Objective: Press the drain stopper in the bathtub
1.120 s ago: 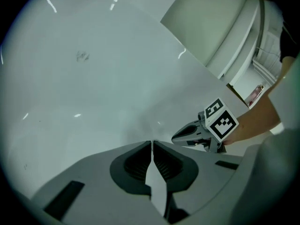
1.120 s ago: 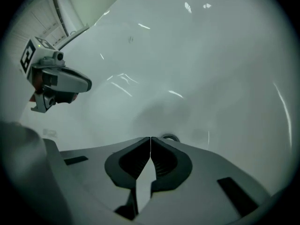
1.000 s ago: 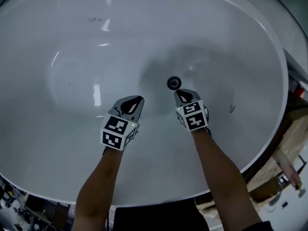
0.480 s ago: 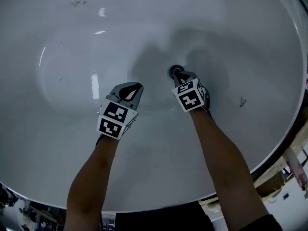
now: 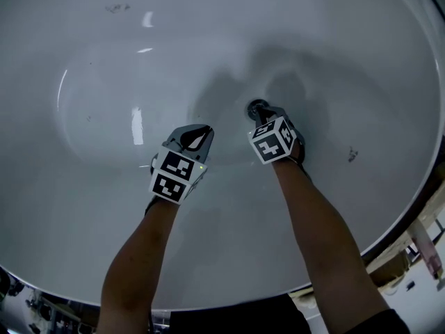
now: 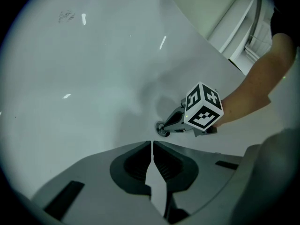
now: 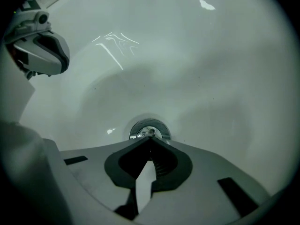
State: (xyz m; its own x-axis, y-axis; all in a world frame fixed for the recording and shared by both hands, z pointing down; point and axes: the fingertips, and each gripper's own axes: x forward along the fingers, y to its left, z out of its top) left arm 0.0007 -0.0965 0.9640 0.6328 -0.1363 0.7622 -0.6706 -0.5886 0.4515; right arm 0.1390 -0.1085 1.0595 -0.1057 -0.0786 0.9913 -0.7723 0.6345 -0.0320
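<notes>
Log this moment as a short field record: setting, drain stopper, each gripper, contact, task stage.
setting: white bathtub, seen from above
drain stopper: round chrome piece in the tub floor
right gripper: jaws together, nothing between them, tips at the stopper's near edge
left gripper: jaws together, empty, over bare tub floor to the left of the drain, apart from it
contact: right tips look to be on the stopper; not certain from these views
task stage: right gripper at the stopper for the press; whether it is pressed down cannot be told
</notes>
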